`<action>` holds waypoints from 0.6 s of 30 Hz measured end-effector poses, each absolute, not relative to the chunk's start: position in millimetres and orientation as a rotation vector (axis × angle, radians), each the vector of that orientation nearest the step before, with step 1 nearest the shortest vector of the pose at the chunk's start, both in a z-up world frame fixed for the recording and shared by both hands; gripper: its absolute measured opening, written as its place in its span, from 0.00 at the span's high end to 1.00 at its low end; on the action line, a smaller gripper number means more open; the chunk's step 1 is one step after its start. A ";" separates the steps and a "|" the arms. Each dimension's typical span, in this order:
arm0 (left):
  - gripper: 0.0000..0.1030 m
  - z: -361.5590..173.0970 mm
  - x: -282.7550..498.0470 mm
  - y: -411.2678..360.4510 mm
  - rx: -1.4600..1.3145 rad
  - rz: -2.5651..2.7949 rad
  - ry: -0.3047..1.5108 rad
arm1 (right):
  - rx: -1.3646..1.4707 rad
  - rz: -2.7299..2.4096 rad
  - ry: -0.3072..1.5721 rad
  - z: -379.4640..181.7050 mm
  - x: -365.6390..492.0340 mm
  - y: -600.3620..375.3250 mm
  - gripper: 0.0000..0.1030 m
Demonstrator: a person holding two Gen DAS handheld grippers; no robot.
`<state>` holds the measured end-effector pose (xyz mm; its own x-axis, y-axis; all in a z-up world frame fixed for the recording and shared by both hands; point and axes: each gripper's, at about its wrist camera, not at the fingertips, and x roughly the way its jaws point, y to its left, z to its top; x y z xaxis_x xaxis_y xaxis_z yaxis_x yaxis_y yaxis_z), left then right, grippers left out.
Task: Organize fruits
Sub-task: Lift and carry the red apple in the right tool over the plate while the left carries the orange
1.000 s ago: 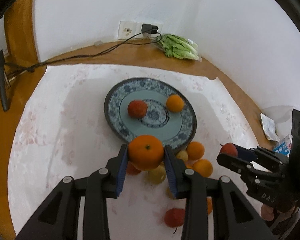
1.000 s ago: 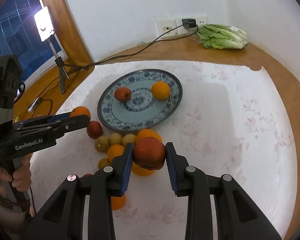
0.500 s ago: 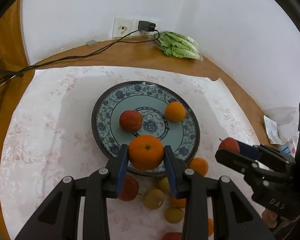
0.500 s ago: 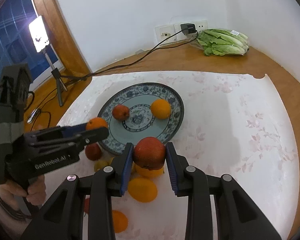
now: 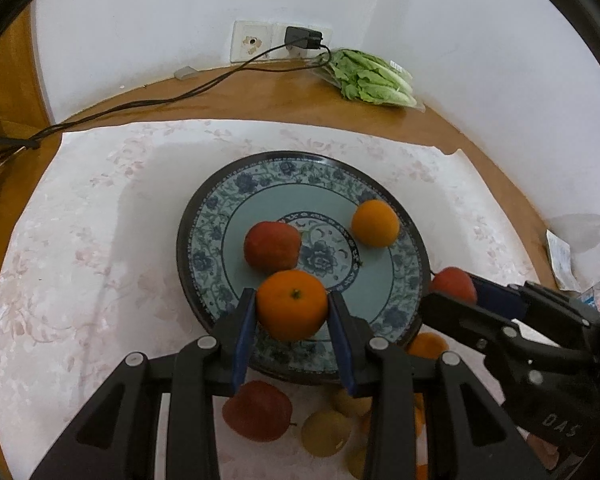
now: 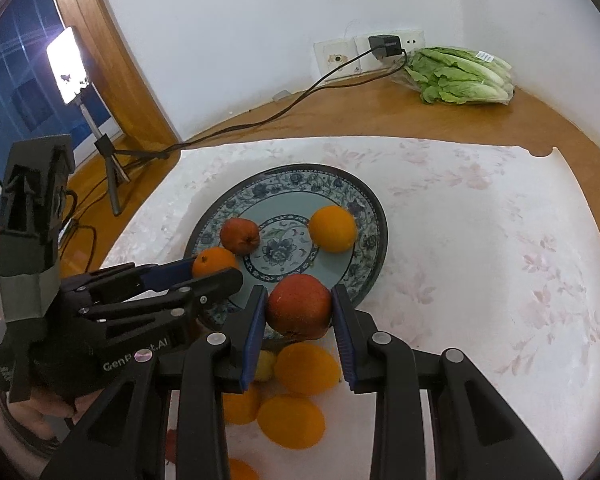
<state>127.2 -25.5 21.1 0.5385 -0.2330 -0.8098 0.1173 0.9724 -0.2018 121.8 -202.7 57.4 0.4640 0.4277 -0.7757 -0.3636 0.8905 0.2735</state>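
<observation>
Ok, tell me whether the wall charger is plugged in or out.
Plugged in. The black charger sits seated in the white wall socket, and its cable trails down across the wooden table.

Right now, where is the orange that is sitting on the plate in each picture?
Left wrist view: the orange lies on the plate's right side.
Right wrist view: the orange lies right of the plate's middle.
Shared landmark: the lettuce by the wall.

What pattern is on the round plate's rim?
Blue floral scrollwork on white, dark-edged, on the round plate; clearest in the left wrist view.
</observation>
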 end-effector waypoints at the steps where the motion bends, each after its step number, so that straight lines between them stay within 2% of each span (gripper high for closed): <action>1: 0.65 20.5 127.8 -25.6 -0.127 -0.207 0.978 | 0.068 0.484 0.974 55.9 123.1 -202.1 0.68; 18: 0.64 14.2 136.5 -28.1 -0.109 -0.196 0.963 | 0.000 0.458 0.964 39.9 134.6 -195.4 0.68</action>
